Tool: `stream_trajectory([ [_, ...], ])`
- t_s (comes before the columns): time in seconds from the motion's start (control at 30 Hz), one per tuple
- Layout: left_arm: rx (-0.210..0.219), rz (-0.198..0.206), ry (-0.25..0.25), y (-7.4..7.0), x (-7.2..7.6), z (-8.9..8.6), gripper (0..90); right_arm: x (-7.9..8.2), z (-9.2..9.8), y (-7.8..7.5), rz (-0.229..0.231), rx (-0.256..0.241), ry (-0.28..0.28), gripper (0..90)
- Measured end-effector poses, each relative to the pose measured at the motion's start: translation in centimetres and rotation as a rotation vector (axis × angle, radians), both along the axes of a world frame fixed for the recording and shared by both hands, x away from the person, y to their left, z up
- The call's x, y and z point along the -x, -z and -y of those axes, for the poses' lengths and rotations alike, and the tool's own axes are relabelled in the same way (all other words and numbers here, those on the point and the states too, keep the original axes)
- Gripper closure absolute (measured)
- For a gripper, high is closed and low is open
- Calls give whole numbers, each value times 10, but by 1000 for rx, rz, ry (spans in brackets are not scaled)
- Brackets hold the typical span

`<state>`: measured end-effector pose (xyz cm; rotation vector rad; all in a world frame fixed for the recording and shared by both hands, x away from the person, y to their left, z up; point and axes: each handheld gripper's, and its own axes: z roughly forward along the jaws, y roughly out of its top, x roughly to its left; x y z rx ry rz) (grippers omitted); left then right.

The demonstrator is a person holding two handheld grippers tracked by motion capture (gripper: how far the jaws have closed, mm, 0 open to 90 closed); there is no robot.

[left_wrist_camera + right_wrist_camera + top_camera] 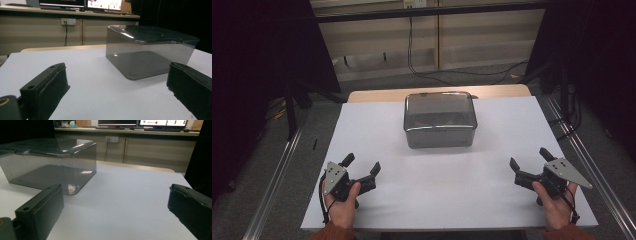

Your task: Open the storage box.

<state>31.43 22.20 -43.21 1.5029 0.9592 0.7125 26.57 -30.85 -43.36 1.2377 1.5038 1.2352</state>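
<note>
grey floor (377,85), beige cabinets (472,35), wall socket (68,21)

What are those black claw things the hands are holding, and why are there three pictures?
Those are grippers, like big tweezers. A person holds the left gripper and the right gripper, one in each hand. Both are open and hold nothing. One picture comes from a camera up high, looking down at the white table. The other two come from small cameras riding on each gripper, looking past its black jaws. In the middle of the table sits a smoky see-through plastic box with its lid on.
</note>
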Motion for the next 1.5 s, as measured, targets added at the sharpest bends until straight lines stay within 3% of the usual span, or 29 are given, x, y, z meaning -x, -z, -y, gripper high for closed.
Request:
stream_trajectory([
  [0.37, 3, -8, -3, 1, -2, 0, 31, -4, -5, 0, -16, -11, -41, 1],
  [0.43, 27, -10, 10, 1, -2, 0, 31, -6, -6, 0, -17, -30, -53, 0],
  [0.9, 13, -14, -2, 4, -6, -1, 31, -18, -20, -5, -23, -47, -148, 0],
  [1.07, 6, -11, -2, 4, -8, 0, 31, -24, -30, -3, -34, -46, -203, 0],
  [1.13, 13, -12, 1, 4, -9, 2, 31, -27, -35, -5, -17, -24, -216, 3],
  [1.23, 11, -25, -7, 5, -9, 0, 31, -32, -43, -6, -17, -38, -247, 2],
  [1.5, 13, -24, -21, 4, -8, -1, 31, -47, -60, -8, -17, -34, -281, 7],
])
